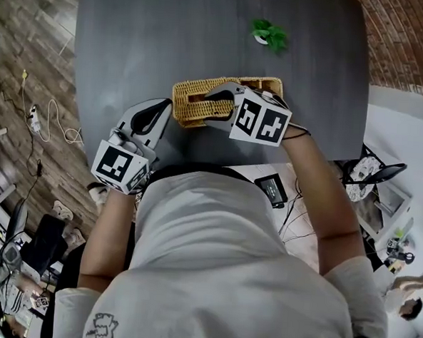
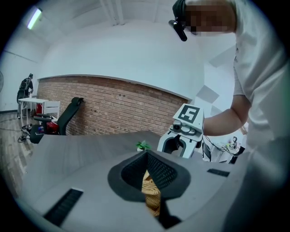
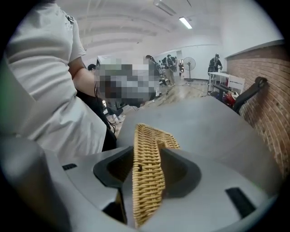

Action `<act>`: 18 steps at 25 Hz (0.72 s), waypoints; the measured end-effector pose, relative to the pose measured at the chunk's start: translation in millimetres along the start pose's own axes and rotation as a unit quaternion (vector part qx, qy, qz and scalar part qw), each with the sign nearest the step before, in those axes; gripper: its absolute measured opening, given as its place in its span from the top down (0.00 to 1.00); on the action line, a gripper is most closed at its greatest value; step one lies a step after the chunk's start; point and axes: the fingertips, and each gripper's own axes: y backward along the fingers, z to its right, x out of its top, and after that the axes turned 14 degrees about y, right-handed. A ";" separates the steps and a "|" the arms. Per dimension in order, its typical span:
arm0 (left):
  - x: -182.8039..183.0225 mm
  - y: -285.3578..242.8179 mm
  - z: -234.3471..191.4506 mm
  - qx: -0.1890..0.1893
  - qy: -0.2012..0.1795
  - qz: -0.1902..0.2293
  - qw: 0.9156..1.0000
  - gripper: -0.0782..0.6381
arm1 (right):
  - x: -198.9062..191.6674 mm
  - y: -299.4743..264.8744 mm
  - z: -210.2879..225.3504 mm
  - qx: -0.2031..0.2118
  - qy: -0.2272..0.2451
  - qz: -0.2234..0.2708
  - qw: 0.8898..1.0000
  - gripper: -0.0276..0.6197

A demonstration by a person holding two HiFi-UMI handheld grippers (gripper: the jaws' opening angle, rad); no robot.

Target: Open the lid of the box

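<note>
Wicker lid (image 3: 146, 195), pinched between the jaws of the right gripper (image 3: 149, 158). In the right gripper view the jaws stand at a middling width, filled by the woven panel, which runs edge-on up through the gap and past the jaw tips, with its far end tilted over the table (image 1: 169, 41).

The left gripper (image 2: 147, 154) has its jaws nearly together on a narrow strip of wicker, read as the wall or rim at the left end of the box (image 1: 188, 112), and so appears to steady the body while the other gripper works the cover. In the head view both grippers meet at the box: the left at its near-left corner, the right over its middle.

The box lies lengthwise near the table's front edge, close to the person. A small green plant (image 1: 270, 34) stands well apart, further back on the table. A brick wall (image 2: 118, 108) closes the room beyond.

Stage of task, as judged: the lid is gripped and already raised clear of the opening on one side, so the opening step is under way rather than complete. What remains is to carry the lid fully back or off, then release it. Whether the lid is hinged to the box cannot be told from these views.
</note>
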 end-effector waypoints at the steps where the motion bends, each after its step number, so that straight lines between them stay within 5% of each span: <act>1: 3.0 1.1 -2.8 0.002 0.001 0.002 1.000 0.88 | 3.0 2.5 2.9 -0.003 0.002 0.000 1.000 0.66; 13: 33.4 4.3 -25.2 0.025 -0.004 0.024 0.999 0.88 | 24.6 37.8 58.1 -0.060 0.016 0.023 0.998 0.72; 18: 31.0 3.1 -31.4 0.026 0.001 0.022 0.999 0.88 | 24.5 39.6 85.2 -0.081 0.026 0.014 0.996 0.82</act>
